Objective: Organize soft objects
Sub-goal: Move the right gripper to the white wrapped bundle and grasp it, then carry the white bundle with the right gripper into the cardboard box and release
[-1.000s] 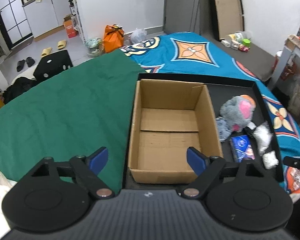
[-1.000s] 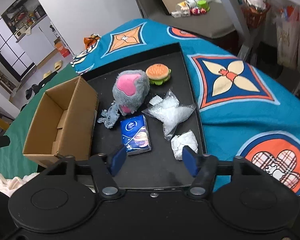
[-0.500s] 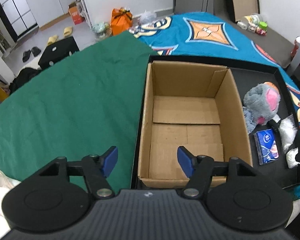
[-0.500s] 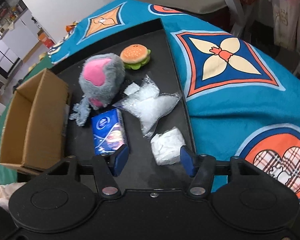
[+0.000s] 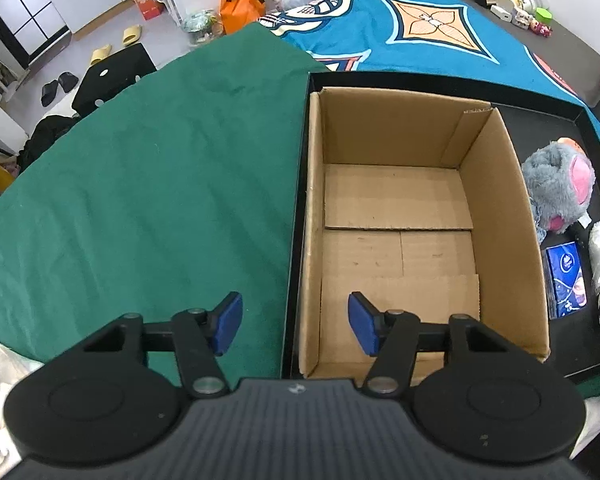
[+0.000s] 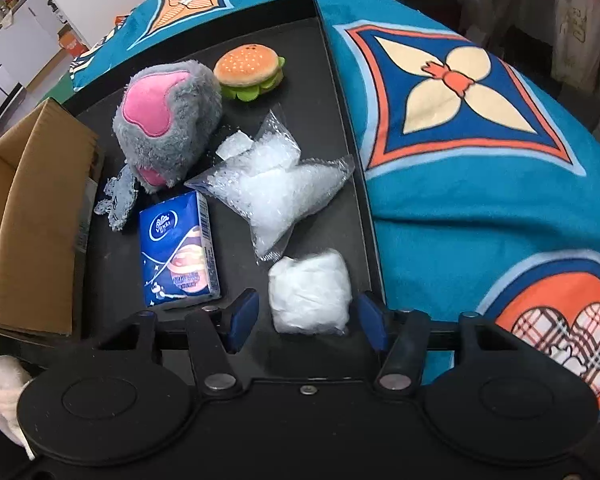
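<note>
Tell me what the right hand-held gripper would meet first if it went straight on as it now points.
Probably the white wad in clear wrap, which lies on the black tray between the open right hand-held gripper fingers. Depth is unclear.

The blue tissue pack [image 6: 179,251] bears a logo reading roughly "Vinda".

Your left gripper [image 5: 295,322]: matte black body, ribbed grey-black top plate, small pale logo at its front centre. Two round black discs flank it, each with recessed ring. Black linkage arms, silver pivot pins, blue pads [image 5: 228,322] on fingers. Your right gripper [image 6: 306,322]: same black build, plain top plate, one silver screw at centre, darker blue pads [image 6: 242,320]. White glove [image 6: 2,396] at lower left edge.
</note>
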`<state>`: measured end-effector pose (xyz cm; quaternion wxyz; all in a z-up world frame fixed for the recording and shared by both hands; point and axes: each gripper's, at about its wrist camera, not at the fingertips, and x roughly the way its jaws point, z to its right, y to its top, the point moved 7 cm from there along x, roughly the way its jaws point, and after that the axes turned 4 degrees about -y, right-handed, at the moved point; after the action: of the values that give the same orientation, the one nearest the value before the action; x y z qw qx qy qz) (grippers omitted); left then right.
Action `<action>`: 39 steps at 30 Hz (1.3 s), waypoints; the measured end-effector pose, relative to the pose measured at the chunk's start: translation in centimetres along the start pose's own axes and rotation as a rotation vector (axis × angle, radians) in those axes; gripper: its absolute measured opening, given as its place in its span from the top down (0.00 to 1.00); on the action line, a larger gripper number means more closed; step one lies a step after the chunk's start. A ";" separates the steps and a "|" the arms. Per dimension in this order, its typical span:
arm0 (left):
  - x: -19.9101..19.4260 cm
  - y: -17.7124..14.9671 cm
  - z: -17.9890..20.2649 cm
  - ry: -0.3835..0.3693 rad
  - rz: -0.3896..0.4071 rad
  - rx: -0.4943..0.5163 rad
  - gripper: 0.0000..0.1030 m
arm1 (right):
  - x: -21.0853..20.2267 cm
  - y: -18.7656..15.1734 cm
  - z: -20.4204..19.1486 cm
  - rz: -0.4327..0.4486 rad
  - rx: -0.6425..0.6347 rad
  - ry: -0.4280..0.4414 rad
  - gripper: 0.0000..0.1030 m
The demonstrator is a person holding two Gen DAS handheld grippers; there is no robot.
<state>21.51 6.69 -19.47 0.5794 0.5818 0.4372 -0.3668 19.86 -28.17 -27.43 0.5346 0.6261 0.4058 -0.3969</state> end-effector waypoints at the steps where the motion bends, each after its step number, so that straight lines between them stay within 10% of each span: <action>1: 0.2 0.0 0.0 0.004 -0.005 0.000 0.45 | 0.1 0.0 0.0 -0.003 -0.001 0.000 0.56; 13: 1.1 -0.6 -0.7 -0.015 -0.042 -0.035 0.90 | -1.8 0.2 -0.5 0.024 0.003 0.019 0.58; 39: 0.7 -0.9 -1.7 -0.148 -0.008 -0.087 0.92 | -10.4 5.6 -12.0 0.216 -0.157 0.122 0.58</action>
<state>20.80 8.37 -20.33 0.6332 0.5258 0.4111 -0.3918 22.16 -17.69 -14.40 0.5957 0.6454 0.3978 -0.2653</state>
